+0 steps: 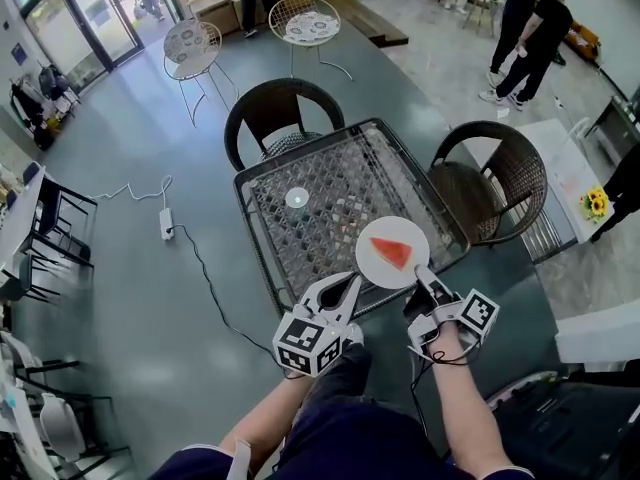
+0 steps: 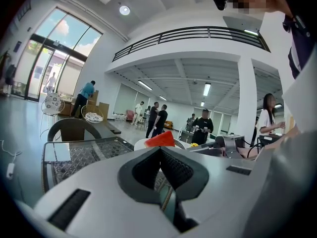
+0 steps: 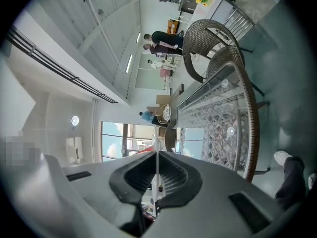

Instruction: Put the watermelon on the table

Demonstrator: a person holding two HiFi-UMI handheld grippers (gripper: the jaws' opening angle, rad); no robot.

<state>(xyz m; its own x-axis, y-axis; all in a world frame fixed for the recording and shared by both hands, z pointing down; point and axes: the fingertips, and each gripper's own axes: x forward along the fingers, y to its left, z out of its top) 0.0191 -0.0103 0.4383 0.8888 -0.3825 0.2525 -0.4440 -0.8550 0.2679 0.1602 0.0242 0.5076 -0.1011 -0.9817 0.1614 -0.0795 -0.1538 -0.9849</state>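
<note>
Lying on a white plate [image 1: 371, 242], the watermelon slice [image 1: 392, 254] sat over the glass worktop [image 1: 320, 208] at its near right corner. The right gripper [image 1: 422, 277] jaws clamped the plate's rim; the left gripper [image 1: 349, 287] jaws were closed together, empty, just beside it.

Light: I see bright daylight from glass doors [image 2: 58, 58] far beyond my left gripper [image 2: 160, 149].
Edges: strongly fisheye-bent, dark corners.

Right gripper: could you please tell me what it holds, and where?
The right gripper pinches the white plate by its near rim; the watermelon slice lies on it.
</note>
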